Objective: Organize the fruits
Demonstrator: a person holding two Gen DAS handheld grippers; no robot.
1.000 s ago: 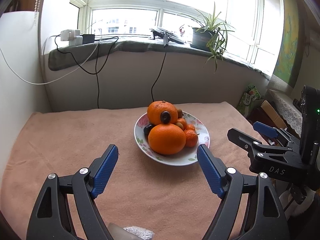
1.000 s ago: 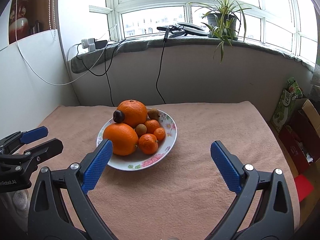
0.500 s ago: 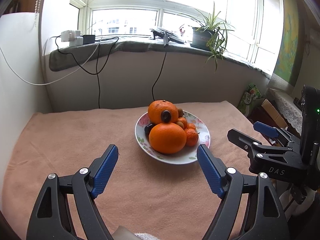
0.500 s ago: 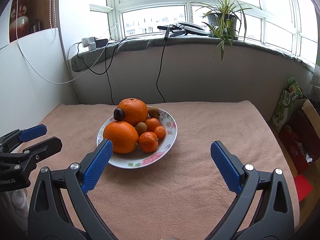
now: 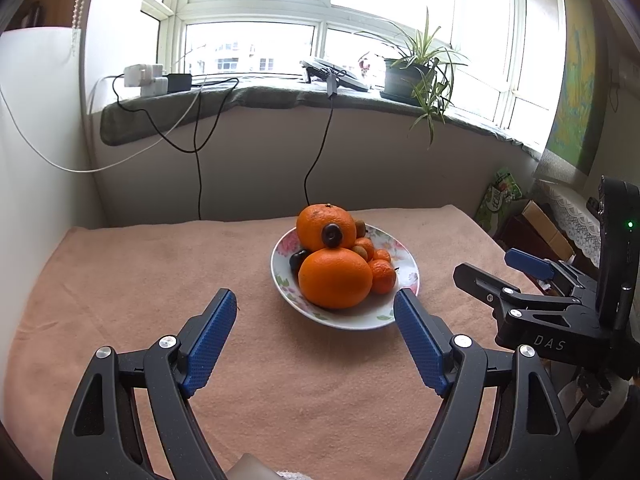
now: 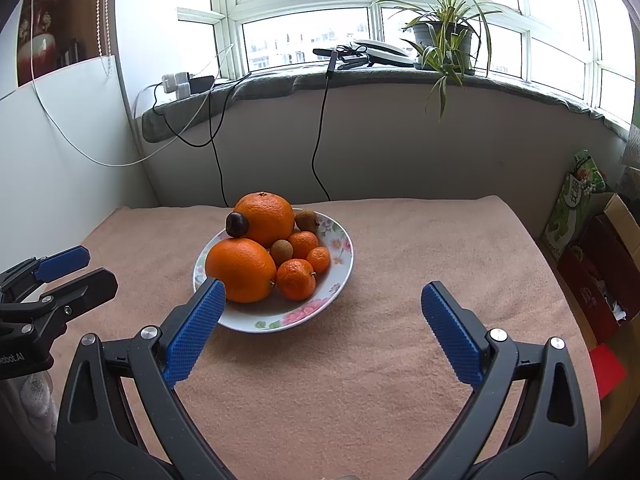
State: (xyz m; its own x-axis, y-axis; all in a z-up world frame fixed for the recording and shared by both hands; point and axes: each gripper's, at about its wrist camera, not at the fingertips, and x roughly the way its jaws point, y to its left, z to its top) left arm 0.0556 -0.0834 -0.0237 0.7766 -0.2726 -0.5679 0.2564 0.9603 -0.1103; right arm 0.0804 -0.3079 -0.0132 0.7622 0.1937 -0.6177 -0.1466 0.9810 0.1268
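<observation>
A white floral plate (image 5: pixel 404 280) (image 6: pixel 340 256) sits mid-table on the pink cloth. It holds two big oranges (image 5: pixel 334 278) (image 6: pixel 240 270), several small mandarins (image 6: pixel 296 279), brown longan-like fruits (image 6: pixel 281 251), a kiwi (image 6: pixel 307 220) and a dark chestnut (image 5: pixel 332 235) (image 6: pixel 237 224) perched on top. My left gripper (image 5: pixel 316 336) is open and empty, just short of the plate. My right gripper (image 6: pixel 320 322) is open and empty, near the plate's front right. Each gripper shows in the other's view, the right one (image 5: pixel 520 280) and the left one (image 6: pixel 60 276).
The pink cloth (image 6: pixel 400 360) covers the table up to a grey wall. Black cables (image 6: pixel 320 148) hang from the windowsill, which holds a potted plant (image 6: pixel 444 36) and chargers. Boxes and a green bag (image 6: pixel 576 196) stand beyond the table's right edge.
Both grippers have eased slightly toward the plate. Both stay open and the fruit has not moved.
</observation>
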